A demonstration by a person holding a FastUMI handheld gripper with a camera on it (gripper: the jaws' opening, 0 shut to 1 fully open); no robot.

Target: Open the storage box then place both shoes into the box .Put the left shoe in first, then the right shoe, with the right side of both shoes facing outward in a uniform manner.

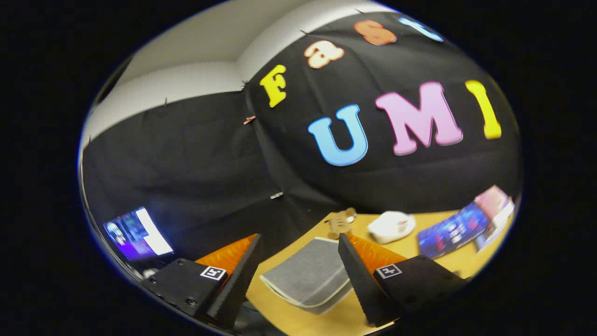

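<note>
Jaws of the gripper [298, 280] are spread empty, lower centre, framing the grey storage box [310, 275] for opening.

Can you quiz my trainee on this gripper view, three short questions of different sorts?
1. True or false: the gripper is shut on the grey shoe.
2. Which thing lies nearest the fingers? A. the white shoe B. the grey shoe C. the blue book
3. Fill in: all three things lie on the ___ table.

Key:
1. False. The fingers stand apart with nothing pressed between them; the grey shoe lies on the table, seen through the gap.
2. B. The white shoe and the blue book lie farther off, toward the booth's black cloth wall.
3. Wooden (light yellow-brown).
</note>
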